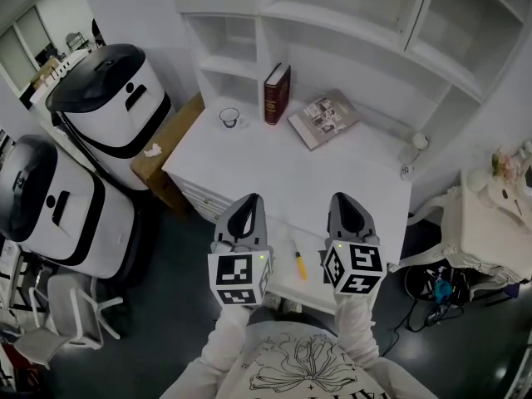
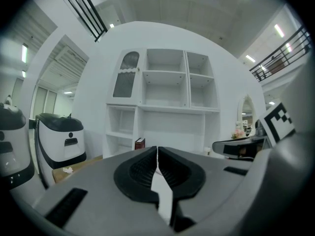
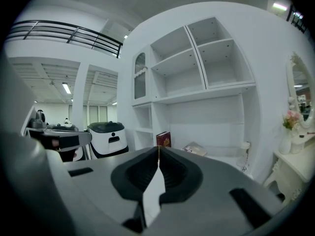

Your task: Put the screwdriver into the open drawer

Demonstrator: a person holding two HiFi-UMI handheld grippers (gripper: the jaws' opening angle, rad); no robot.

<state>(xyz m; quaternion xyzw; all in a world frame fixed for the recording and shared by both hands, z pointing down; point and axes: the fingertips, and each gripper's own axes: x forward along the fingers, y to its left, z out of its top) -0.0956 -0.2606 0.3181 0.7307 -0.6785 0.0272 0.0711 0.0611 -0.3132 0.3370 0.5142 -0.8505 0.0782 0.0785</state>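
The screwdriver point(image 1: 297, 258), short with a yellow handle, lies on a white surface at the front of the white desk point(image 1: 274, 169), between my two grippers. That surface looks like the pulled-out drawer point(image 1: 287, 279), though I cannot tell for sure. My left gripper point(image 1: 246, 203) is just left of the screwdriver, its jaws closed together and empty. My right gripper point(image 1: 342, 199) is just right of it, also shut and empty. Both gripper views show closed jaws, the left gripper point(image 2: 157, 149) and the right gripper point(image 3: 159, 149), aimed level at the shelf unit; neither shows the screwdriver.
On the desk stand a dark red book point(image 1: 277, 94), a flat magazine point(image 1: 324, 120) and a small glass point(image 1: 229, 117). White shelves point(image 1: 357, 23) rise behind. Two white-and-black machines point(image 1: 108, 98) and a cardboard box point(image 1: 170, 152) sit at the left, a white side table point(image 1: 486, 214) at the right.
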